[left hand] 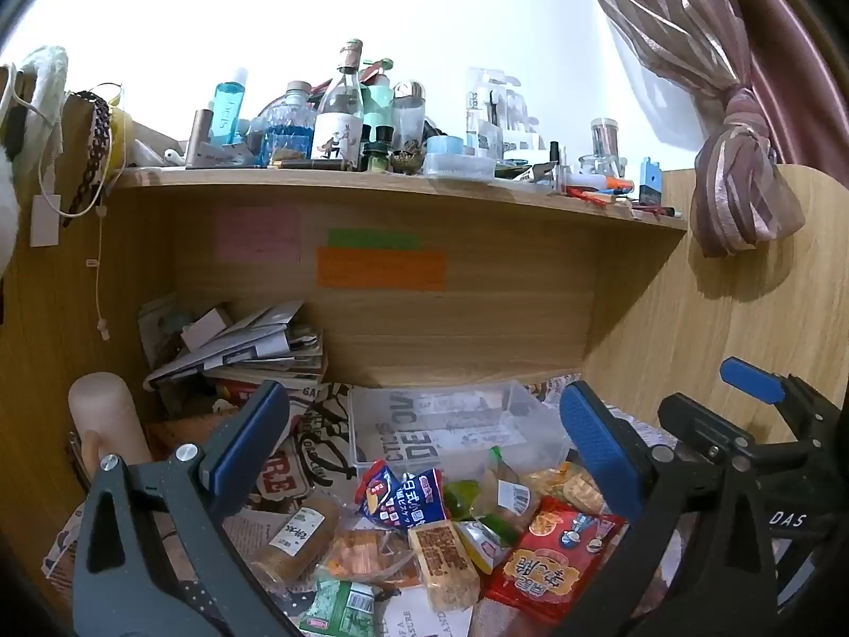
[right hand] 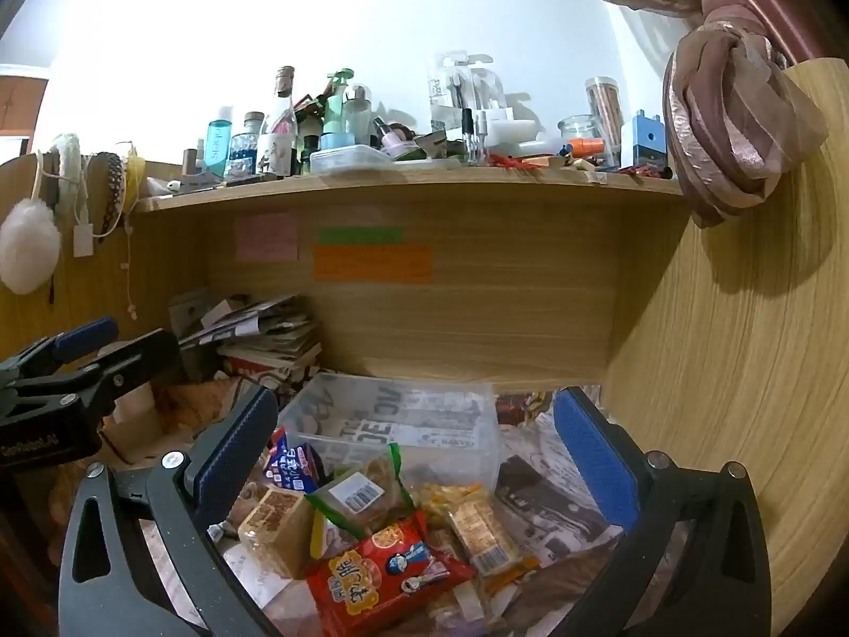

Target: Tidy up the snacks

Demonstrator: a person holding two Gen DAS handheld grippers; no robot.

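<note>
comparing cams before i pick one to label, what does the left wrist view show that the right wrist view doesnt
Only the left wrist view shows the pale cylinder, the brown snack roll and the green packet.

Only the right wrist view shows the white pompom hanging at the far left.

Both show the clear plastic bin, the red snack bag, the blue-and-white packet and the orange sticky note. Each view also catches the other open hand-held gripper: the right and the left.

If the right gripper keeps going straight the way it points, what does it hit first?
Probably the clear plastic bin just past the snack pile; the right gripper is open, though depth is hard to judge.
</note>
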